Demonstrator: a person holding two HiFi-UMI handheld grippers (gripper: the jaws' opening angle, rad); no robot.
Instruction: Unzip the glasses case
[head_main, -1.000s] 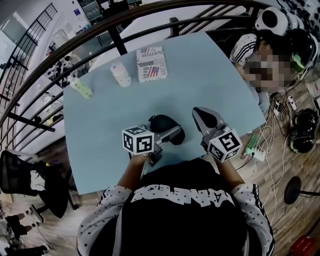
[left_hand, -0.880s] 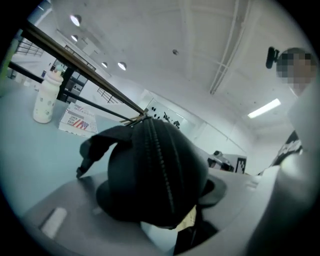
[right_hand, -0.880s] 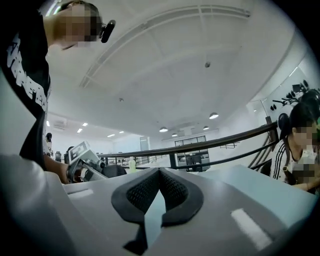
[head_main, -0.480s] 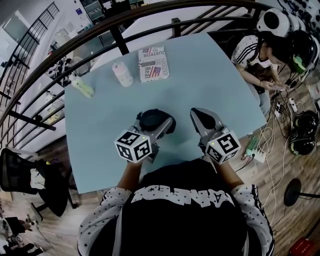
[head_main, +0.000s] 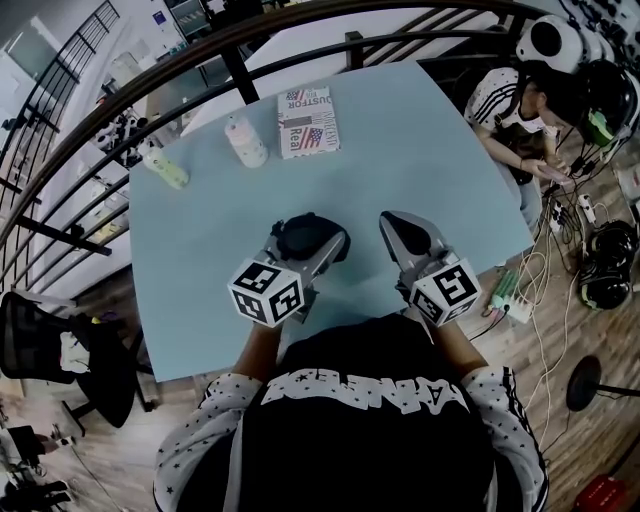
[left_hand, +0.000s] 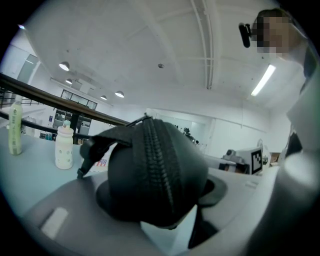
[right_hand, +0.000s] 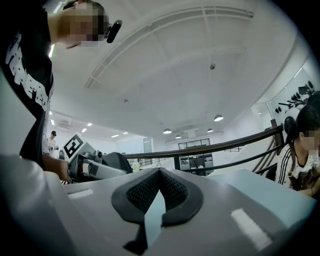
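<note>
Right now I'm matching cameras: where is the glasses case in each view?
Head view: glasses case just left of centre.
Left gripper view: glasses case fills the centre, zip facing camera.
Right gripper view: glasses case small, left of centre.
Shared landmark: the dark railing.

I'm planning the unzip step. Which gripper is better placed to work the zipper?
Right. The left gripper is clamped on the glasses case; the right gripper is shut, empty and beside it.
</note>
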